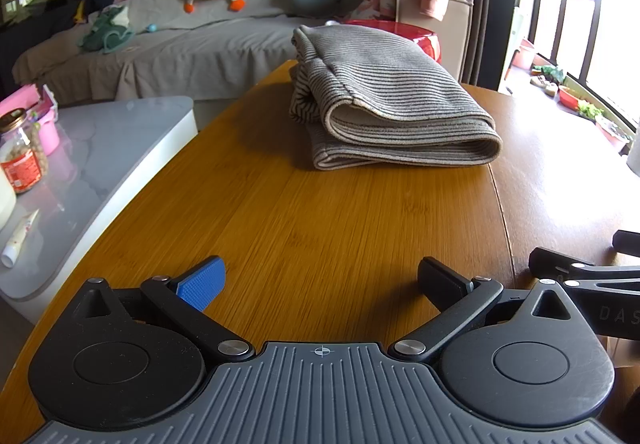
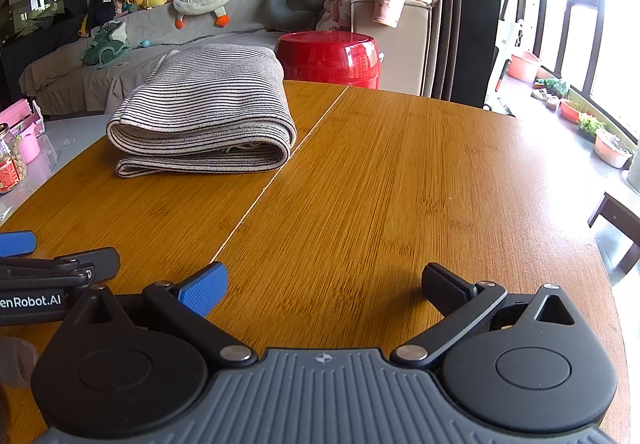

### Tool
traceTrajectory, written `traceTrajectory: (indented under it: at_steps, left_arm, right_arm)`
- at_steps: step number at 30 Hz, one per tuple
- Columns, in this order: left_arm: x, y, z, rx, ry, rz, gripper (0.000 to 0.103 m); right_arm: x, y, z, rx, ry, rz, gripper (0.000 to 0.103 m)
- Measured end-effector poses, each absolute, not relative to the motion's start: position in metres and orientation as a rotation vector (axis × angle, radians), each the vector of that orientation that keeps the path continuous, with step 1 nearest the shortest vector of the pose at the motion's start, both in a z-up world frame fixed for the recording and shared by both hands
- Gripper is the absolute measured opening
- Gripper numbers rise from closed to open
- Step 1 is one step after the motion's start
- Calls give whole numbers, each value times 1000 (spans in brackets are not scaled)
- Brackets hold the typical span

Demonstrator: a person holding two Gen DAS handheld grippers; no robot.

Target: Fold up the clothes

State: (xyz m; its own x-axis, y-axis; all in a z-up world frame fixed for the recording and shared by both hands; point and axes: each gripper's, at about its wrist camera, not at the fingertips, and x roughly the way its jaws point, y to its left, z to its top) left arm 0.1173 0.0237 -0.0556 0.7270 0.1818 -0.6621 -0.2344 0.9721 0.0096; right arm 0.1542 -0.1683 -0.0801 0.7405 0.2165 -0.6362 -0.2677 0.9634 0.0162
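Observation:
A grey striped garment (image 1: 384,100) lies folded in a thick bundle on the far part of the wooden table (image 1: 320,228). It also shows in the right wrist view (image 2: 204,112), left of the table's seam. My left gripper (image 1: 320,282) is open and empty, low over the near table, well short of the garment. My right gripper (image 2: 324,286) is open and empty, beside the left one, over the table's right half (image 2: 400,184). Each gripper's edge shows in the other's view.
A grey-white side table (image 1: 100,172) with a jar (image 1: 22,160) and a tube stands at the left. A red stool (image 2: 328,58) stands behind the table. A sofa (image 1: 180,40) with plush toys and clothes lies beyond. Windows and plant pots are at the right.

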Motion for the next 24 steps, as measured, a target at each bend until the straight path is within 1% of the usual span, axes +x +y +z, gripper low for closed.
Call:
traceTrajectory:
  at_steps: [24]
  left_arm:
    - [120,24,-56,-74,722,231,103]
  right_arm:
    - [157,-170,-80,-88,686,294,103]
